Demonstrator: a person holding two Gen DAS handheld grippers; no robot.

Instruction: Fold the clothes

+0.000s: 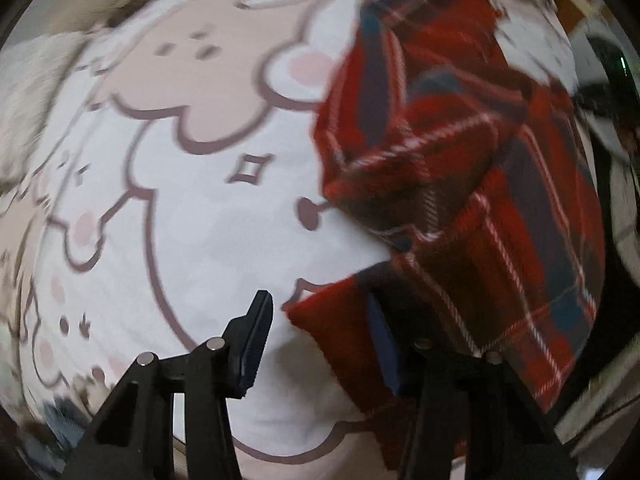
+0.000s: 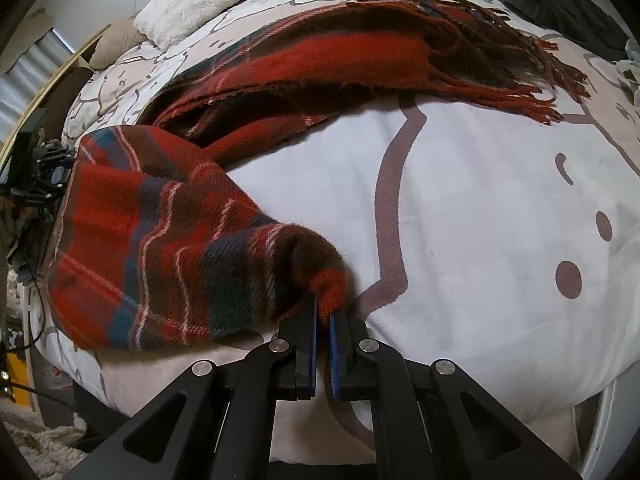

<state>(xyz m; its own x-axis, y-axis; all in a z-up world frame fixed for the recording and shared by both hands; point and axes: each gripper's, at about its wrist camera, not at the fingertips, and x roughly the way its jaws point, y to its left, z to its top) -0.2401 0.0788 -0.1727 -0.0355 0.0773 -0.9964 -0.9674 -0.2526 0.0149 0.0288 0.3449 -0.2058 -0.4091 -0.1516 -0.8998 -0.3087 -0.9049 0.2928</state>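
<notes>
The right gripper [image 2: 323, 312] clenched the plaid scarf [image 2: 168, 248] on the bed [image 2: 480, 208]; the left gripper [image 1: 316, 316] stood released above it.

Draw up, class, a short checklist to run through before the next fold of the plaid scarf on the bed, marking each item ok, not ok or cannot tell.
1. Right tongs pinch a corner of the plaid scarf: ok.
2. Left tongs grip the scarf: not ok; jaws apart, an edge lies between them.
3. Scarf lies flat: not ok, bunched.
4. Fringe tidy: not ok, splayed.
5. Bedcover free beside the scarf: ok.
</notes>
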